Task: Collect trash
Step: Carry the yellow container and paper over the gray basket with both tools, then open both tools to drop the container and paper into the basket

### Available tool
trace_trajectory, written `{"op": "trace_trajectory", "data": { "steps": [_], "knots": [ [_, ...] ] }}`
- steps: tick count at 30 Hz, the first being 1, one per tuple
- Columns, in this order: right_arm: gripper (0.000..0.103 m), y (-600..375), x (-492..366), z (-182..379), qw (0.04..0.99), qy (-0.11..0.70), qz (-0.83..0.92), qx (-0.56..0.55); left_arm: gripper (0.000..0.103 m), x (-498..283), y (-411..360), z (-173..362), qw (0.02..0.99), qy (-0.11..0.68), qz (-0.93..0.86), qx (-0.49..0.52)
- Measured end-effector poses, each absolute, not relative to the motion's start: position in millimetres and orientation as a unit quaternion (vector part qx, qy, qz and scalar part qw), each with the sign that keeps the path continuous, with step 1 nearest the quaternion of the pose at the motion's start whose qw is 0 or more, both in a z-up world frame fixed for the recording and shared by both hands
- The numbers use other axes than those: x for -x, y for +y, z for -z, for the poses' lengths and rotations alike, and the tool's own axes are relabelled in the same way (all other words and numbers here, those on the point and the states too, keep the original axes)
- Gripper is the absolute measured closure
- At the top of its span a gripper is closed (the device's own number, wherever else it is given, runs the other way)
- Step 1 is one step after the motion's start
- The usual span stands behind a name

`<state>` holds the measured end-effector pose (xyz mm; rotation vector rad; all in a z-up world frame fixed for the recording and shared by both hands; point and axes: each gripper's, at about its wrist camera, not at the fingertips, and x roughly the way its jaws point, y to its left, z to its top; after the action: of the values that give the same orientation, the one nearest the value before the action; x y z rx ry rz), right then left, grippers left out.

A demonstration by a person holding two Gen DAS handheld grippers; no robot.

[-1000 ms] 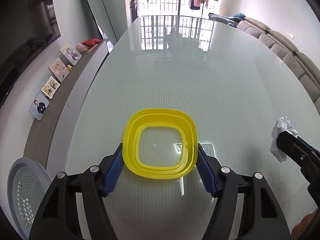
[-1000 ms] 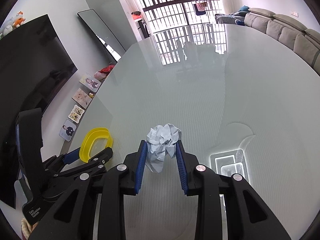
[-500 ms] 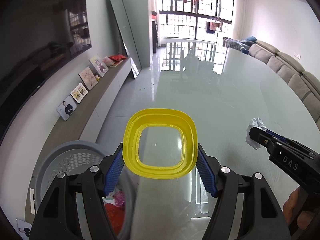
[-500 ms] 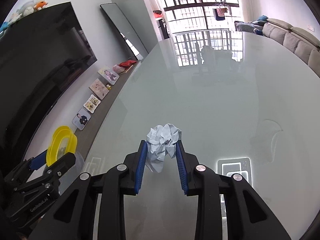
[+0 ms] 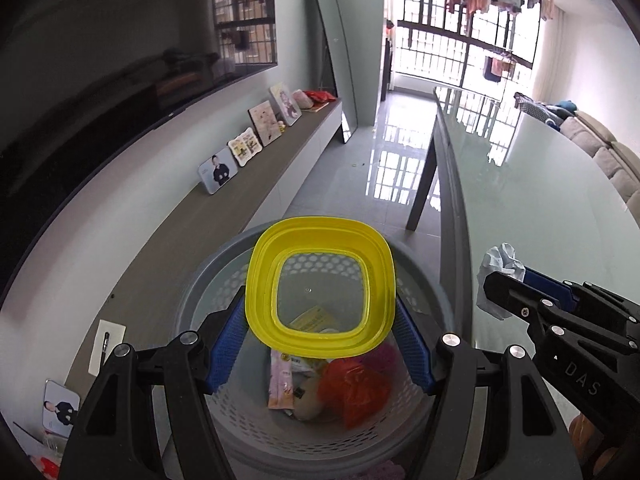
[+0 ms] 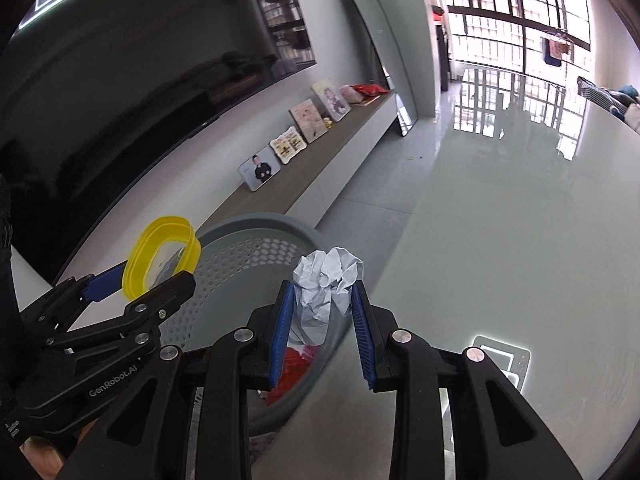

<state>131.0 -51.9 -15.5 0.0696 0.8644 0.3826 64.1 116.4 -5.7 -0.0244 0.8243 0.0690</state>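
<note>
My left gripper (image 5: pixel 320 308) is shut on a yellow square lid (image 5: pixel 260 304) with a clear middle and holds it right above the grey perforated basket (image 5: pixel 192 292). Inside the basket lie a red wrapper (image 5: pixel 352 388) and a pink packet (image 5: pixel 280 380). My right gripper (image 6: pixel 322 292) is shut on a crumpled white paper wad (image 6: pixel 326 276), at the basket's (image 6: pixel 248 232) rim beside the glass table's edge (image 6: pixel 520 240). The right wrist view shows the left gripper (image 6: pixel 160 268) and yellow lid (image 6: pixel 138 256) at left. The left wrist view shows the right gripper (image 5: pixel 500 292) and wad (image 5: pixel 500 260) at right.
The basket stands on the floor against the glass table (image 5: pixel 540 184), near a table leg (image 5: pixel 424 184). A low sideboard (image 5: pixel 224 216) with photo frames runs along the left wall under a dark TV. A mirror (image 5: pixel 332 52) leans farther back. A sofa (image 5: pixel 608 156) lies beyond the table.
Both grippers have swung left off the table, still shut on the lid and the paper wad. The lid now hangs over the basket, and the wad has reached its rim.
</note>
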Motion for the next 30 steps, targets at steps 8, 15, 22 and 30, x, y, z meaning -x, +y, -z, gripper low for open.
{"op": "trace_trajectory", "data": {
  "steps": [8, 15, 22, 30],
  "knots": [
    [0.073, -5.1, -146.4, 35.0, 0.877, 0.432, -0.211, -0.004, 0.035, -61.9, 148.1, 30.0, 0.905, 0.421, -0.059, 0.028],
    [0.06, -2.5, -140.2, 39.7, 0.878, 0.425, -0.219, 0.006, 0.027, -65.3, 159.3, 40.4, 0.899, 0.429, -0.072, 0.038],
    [0.06, -10.0, -137.8, 41.3, 0.88, 0.424, -0.214, -0.003, 0.022, -62.6, 162.6, 40.7, 0.899, 0.429, -0.083, 0.039],
    [0.06, -13.1, -133.9, 42.0, 0.884, 0.419, -0.208, -0.004, 0.017, -60.2, 162.7, 40.6, 0.899, 0.427, -0.092, 0.033]
  ]
}}
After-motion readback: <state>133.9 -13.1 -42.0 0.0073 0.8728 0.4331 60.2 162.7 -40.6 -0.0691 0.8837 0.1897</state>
